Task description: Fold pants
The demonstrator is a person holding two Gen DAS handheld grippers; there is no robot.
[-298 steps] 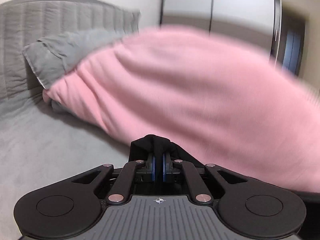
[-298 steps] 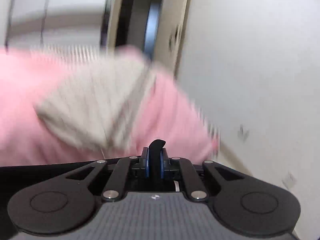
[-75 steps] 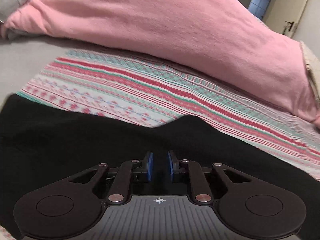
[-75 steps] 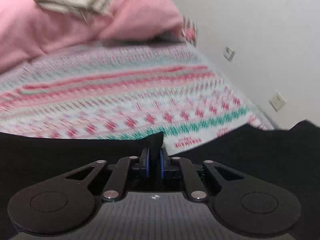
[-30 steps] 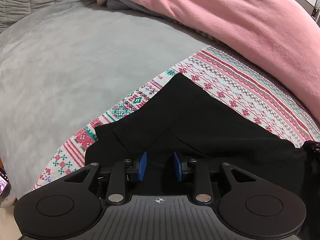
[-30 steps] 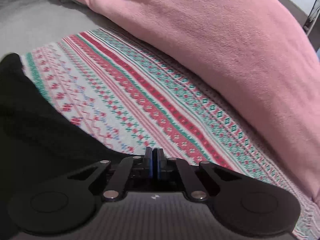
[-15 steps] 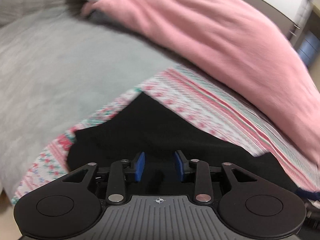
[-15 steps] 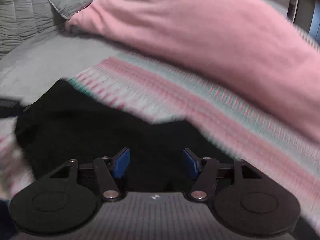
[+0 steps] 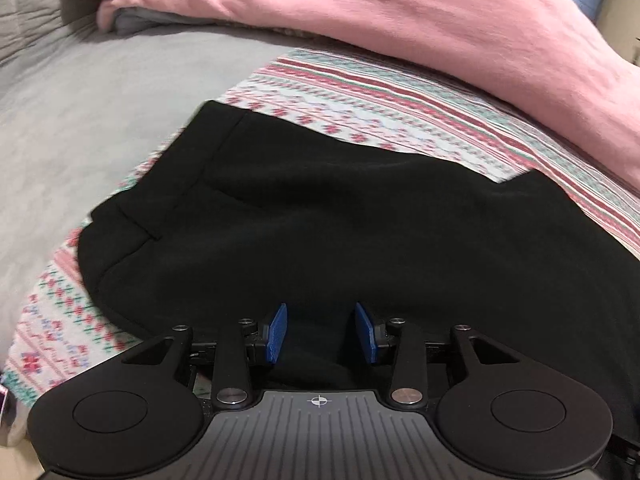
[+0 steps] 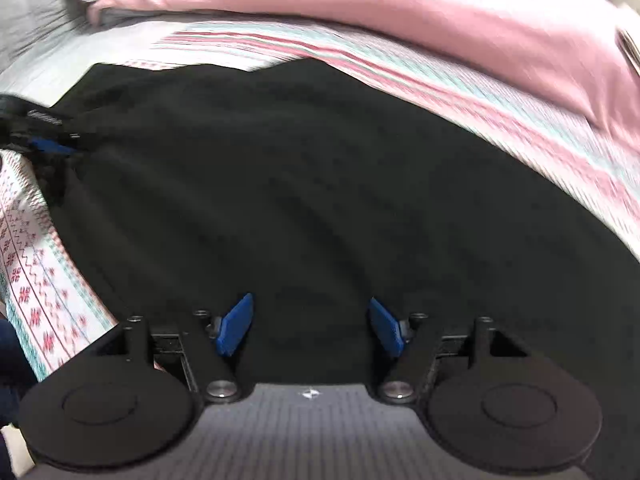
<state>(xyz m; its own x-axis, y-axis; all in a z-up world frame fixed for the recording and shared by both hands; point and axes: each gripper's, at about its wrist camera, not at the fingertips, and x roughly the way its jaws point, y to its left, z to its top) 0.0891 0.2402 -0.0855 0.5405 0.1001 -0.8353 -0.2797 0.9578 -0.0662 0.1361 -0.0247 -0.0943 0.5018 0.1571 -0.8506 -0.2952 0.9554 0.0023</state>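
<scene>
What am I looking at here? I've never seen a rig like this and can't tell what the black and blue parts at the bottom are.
Those are two hand-held grippers, one in each of a person's hands, each with a camera looking forward along its two blue-padded fingers. One picture comes from the left gripper, the other from the right gripper. Both stand open and hold nothing. In front of them, black pants lie on a patterned blanket spread over a bed with a grey cover. A pink blanket is heaped behind. In the right-hand picture the left gripper shows at the far left edge, by the pants.
</scene>
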